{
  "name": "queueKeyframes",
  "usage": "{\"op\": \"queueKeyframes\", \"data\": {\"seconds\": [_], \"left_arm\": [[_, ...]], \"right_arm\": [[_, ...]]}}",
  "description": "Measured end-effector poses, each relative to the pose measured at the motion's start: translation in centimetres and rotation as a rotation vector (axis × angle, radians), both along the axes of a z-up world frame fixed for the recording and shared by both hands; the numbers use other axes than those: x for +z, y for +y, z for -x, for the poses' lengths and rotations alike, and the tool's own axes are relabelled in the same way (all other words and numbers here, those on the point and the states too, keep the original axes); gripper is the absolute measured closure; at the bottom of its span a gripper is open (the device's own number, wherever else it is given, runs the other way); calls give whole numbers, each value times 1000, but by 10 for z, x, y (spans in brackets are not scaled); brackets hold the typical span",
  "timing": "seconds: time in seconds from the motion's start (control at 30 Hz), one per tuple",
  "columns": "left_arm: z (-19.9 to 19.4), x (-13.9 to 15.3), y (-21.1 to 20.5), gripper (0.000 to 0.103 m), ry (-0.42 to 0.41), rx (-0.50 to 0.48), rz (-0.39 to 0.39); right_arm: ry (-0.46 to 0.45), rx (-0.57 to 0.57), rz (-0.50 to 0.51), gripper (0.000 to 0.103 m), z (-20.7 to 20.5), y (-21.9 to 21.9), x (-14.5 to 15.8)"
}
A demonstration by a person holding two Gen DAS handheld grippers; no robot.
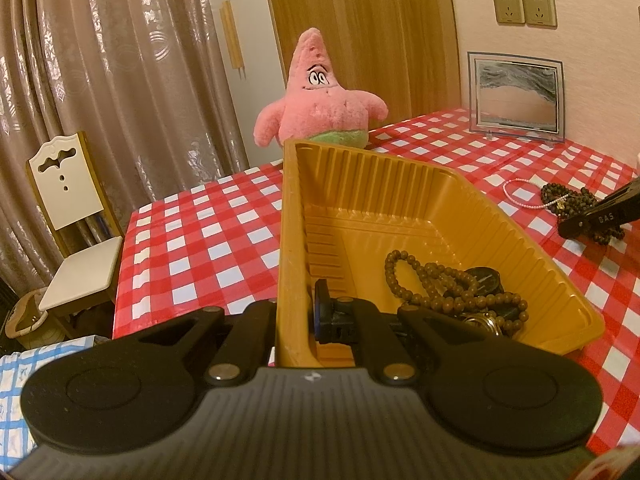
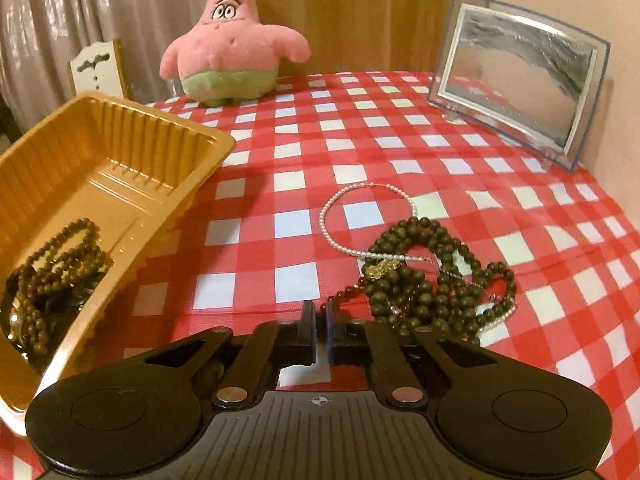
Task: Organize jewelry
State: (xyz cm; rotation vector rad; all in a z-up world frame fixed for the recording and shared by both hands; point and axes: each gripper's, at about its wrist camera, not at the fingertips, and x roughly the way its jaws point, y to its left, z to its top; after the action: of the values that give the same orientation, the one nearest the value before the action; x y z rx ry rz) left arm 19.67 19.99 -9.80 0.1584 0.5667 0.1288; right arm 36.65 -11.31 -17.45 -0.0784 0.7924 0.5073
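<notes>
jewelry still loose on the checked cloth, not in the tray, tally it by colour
white pearl strand: 1
dark bead strands: 1 tangled heap, strand count unclear
reddish-brown bead strand: 1
gold charm: 1
total: 4 at least

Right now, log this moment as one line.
left gripper: shut on tray wall | right gripper: shut beside dark beads | pearl strand: on cloth

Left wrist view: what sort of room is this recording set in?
Likely a home dining or living room: a table under a red checked tablecloth, a dining chair beside long curtains, and a pink plush toy on the table.
</notes>
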Motion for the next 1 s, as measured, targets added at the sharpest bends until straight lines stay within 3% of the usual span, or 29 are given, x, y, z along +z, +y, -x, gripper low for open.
{"op": "queueKeyframes", "data": {"seconds": [0.33, 0.7, 1.0], "left_arm": [[0, 0, 0, 100, -1, -1, -1], [0, 0, 1, 100, -1, 0, 1], [0, 0, 1, 100, 0, 0, 2]], "right_arm": [[56, 78, -179, 99, 36, -8, 28], [95, 73, -371, 99, 49, -22, 70], [104, 168, -493, 99, 57, 4, 104]]}}
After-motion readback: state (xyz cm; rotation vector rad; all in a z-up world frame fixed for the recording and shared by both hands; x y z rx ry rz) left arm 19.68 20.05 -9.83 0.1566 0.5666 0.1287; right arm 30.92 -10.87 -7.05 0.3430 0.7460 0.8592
